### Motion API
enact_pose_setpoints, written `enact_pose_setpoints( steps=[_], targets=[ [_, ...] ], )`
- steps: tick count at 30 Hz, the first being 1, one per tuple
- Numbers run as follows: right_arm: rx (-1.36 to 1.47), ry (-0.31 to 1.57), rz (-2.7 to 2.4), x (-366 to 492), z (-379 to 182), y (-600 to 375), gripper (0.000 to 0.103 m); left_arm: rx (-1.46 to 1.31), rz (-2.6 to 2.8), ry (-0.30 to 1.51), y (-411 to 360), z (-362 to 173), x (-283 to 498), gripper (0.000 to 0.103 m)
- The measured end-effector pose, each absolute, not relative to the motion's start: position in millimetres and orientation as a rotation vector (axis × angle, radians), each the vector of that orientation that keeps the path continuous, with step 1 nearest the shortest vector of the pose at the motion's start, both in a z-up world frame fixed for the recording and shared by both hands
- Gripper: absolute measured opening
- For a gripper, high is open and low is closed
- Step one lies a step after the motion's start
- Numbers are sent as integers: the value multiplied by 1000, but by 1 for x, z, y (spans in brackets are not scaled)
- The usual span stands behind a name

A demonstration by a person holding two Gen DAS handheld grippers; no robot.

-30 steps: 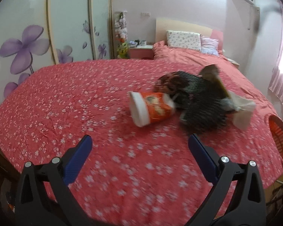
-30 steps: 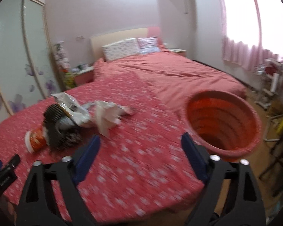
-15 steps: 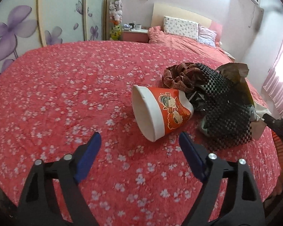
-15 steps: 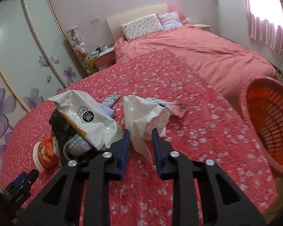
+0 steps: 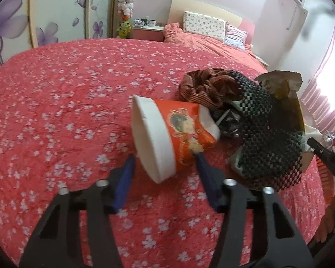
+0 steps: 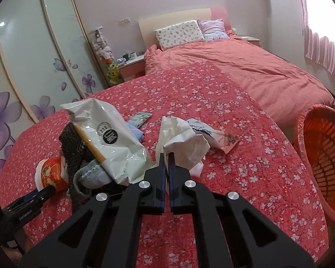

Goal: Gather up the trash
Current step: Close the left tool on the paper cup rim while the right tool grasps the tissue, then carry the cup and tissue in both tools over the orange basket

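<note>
Bed point(image 6: 212, 102), red flowered cover: carries all the trash, heaped toward the near edge. Orange basket point(image 6: 323, 156) stands off the bed's right edge, well apart from the heap.

White paper bag point(image 6: 114, 143) is propped over black checkered mesh point(image 5: 272, 129) and a brown ribbed cloth point(image 5: 203, 84), at the left of the heap as viewed from the right wrist.

Crumpled white wrapper point(image 6: 181, 143) lies mid-heap, directly ahead of the right gripper point(image 6: 167, 158). The fingers have just been closing and are now clenched together, pads almost meeting. A fold of the wrapper appears to be pinched at the tips, though the contact itself is hidden behind them; judged a grip.

Orange cup point(image 5: 174, 134) lies on its side, long axis slanting from the open white rim, nearest the left gripper point(image 5: 165, 163), back toward the mesh. The rim sits between the two fingers; the left gripper's jaws have just been closing, the right-hand pad point(image 5: 206, 174) touches the cup wall, the left-hand one is just clear. Not yet grasped.

Judgement: left hand is nearer the cup; the closing must go across the rim, square to the cup's axis.
</note>
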State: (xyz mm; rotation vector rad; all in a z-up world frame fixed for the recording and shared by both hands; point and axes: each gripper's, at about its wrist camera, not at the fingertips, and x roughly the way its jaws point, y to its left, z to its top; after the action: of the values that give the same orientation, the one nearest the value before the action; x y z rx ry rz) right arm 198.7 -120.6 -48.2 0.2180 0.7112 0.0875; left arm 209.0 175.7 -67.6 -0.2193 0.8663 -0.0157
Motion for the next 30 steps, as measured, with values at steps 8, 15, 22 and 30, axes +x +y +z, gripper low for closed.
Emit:
enact_pose_setpoints(
  steps=[8,15,22,30],
  targets=[
    [196,672,88,190,-37,-122,3,-259,-98,818,175,-62,208,16],
    [206,666,76,186,-37,-129,3,-234,-93,772,172,-48,201,5],
    [208,667,68,184,-41,-130,3,-268,-67,831,174,-61,218,20],
    [198,635,65,178,-34,-134,3,-231,-63,775,178,-46,210,4]
  ],
)
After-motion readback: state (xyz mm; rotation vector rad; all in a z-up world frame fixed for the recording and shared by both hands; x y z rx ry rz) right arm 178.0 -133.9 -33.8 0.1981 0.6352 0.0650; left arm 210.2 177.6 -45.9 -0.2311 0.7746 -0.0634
